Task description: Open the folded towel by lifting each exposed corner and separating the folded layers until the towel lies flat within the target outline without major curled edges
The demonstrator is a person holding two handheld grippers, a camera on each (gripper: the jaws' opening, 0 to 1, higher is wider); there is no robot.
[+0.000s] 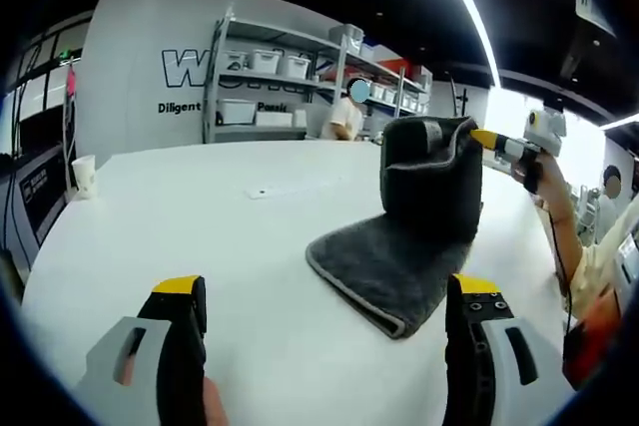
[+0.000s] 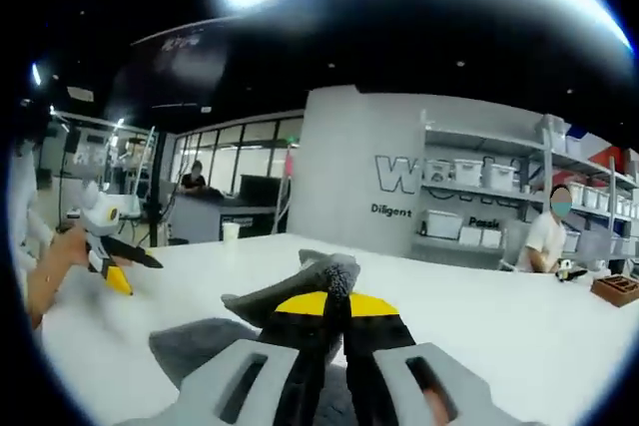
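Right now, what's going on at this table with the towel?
A person is unfolding a dark grey towel on a white table with two handheld grippers. The right gripper is shut on one edge of the towel and holds that part lifted upright, while the rest lies folded on the table. The left gripper hangs open, short of the towel, touching nothing.

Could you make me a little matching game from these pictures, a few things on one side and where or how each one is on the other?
Things:
1. dark grey terry towel
2. white paper cup
3. right gripper
4. left gripper

States:
A. open, yellow-tipped fingers apart above the table
B. standing near the white table's far left edge
C. shut on a lifted towel edge
D. partly raised, the rest lying on the table

Pairs: 1-D, 2-B, 3-C, 4-A
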